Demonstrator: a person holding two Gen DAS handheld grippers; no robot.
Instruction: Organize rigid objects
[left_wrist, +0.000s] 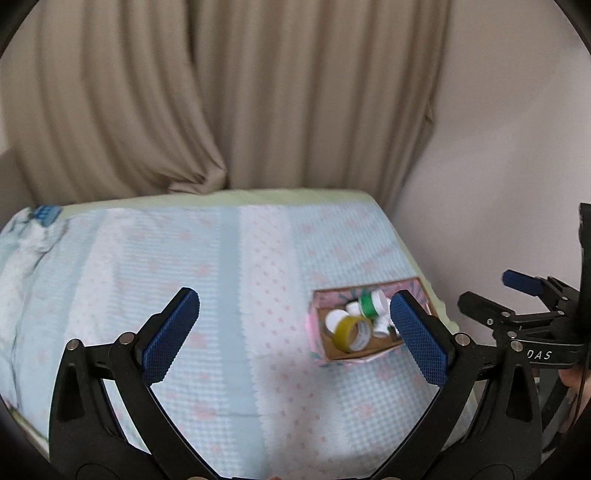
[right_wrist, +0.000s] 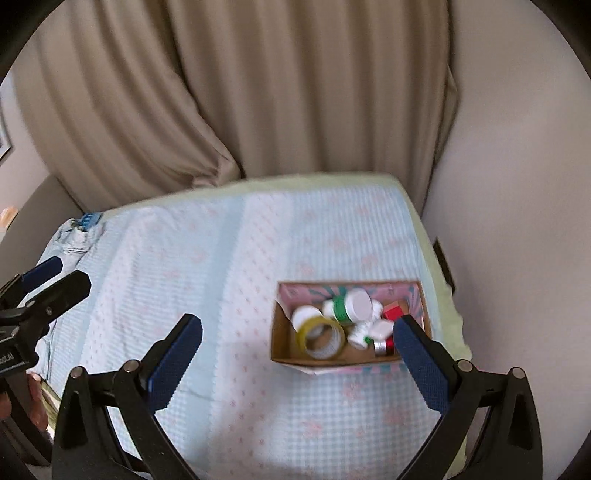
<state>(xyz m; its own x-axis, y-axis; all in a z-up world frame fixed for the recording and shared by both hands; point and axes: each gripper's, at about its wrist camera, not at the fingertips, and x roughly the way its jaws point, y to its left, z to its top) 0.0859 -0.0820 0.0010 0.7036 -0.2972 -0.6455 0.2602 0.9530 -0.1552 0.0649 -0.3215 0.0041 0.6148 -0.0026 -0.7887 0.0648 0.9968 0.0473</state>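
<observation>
Both claws, left gripper (left_wrist: 291, 338) and right gripper (right_wrist: 297, 363), are hanging released and empty near the box (right_wrist: 280, 345), where the light, stiff tape roll (right_wrist: 323, 338) is lying among bottles (right_wrist: 351, 304); pinching its rim looks safest.

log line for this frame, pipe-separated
left gripper: open, empty | right gripper: open, empty | cardboard box: on bed cover, holds yellow tape roll, white bottles, red item | nothing loose on cover near box
</observation>
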